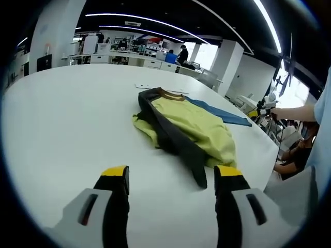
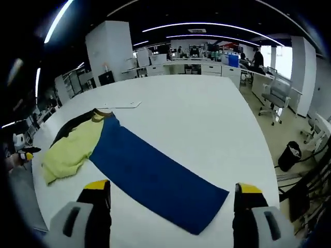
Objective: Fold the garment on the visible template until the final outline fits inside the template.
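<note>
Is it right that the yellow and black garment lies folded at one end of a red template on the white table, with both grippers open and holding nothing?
Not quite: the template is blue, not red, as the right gripper view shows. The rest holds: the yellow and black garment lies folded at one end of it on the white table, and the left gripper and right gripper are open and empty.

Hidden and unclear parts

The shirt [image 1: 181,126] covers most of the blue mat [image 1: 222,113] in the left gripper view. A small white thing [image 2: 121,106] beyond the shirt's collar is too small to tell.
</note>
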`<state>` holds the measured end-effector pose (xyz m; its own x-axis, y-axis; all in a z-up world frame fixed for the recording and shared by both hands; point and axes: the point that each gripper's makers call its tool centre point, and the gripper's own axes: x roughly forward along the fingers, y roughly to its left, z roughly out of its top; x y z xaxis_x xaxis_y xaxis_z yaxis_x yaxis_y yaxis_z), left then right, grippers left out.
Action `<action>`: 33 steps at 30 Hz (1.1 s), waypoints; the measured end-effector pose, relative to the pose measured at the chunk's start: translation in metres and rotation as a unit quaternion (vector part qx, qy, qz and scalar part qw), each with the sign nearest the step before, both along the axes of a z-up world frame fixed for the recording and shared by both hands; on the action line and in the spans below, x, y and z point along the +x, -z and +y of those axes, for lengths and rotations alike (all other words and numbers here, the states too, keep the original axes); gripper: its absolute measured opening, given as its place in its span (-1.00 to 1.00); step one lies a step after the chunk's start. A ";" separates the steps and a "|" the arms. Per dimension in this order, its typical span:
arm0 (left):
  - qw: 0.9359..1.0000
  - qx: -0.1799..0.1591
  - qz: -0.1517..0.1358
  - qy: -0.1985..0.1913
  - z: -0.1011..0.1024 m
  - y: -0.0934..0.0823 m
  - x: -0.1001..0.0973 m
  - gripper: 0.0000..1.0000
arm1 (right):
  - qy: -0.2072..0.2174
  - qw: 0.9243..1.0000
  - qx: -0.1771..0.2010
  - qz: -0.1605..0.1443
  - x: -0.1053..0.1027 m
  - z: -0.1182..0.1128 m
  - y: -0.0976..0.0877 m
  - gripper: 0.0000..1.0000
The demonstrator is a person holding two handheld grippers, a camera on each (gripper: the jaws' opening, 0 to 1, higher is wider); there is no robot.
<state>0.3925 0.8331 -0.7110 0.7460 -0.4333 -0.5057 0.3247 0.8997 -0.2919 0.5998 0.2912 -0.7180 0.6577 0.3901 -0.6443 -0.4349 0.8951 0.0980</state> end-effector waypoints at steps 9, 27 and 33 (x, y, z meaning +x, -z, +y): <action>1.000 -0.005 0.006 0.021 -0.015 0.006 -0.001 0.23 | -0.058 0.997 0.031 -0.029 -0.015 0.055 -0.021 0.96; 0.997 -0.029 0.028 0.073 -0.049 0.025 -0.001 -0.19 | -0.133 0.989 0.039 -0.040 -0.051 0.114 -0.042 0.87; 0.995 -0.019 0.047 0.091 -0.062 0.041 0.001 -0.37 | -0.137 0.989 0.038 -0.043 -0.053 0.116 -0.044 0.85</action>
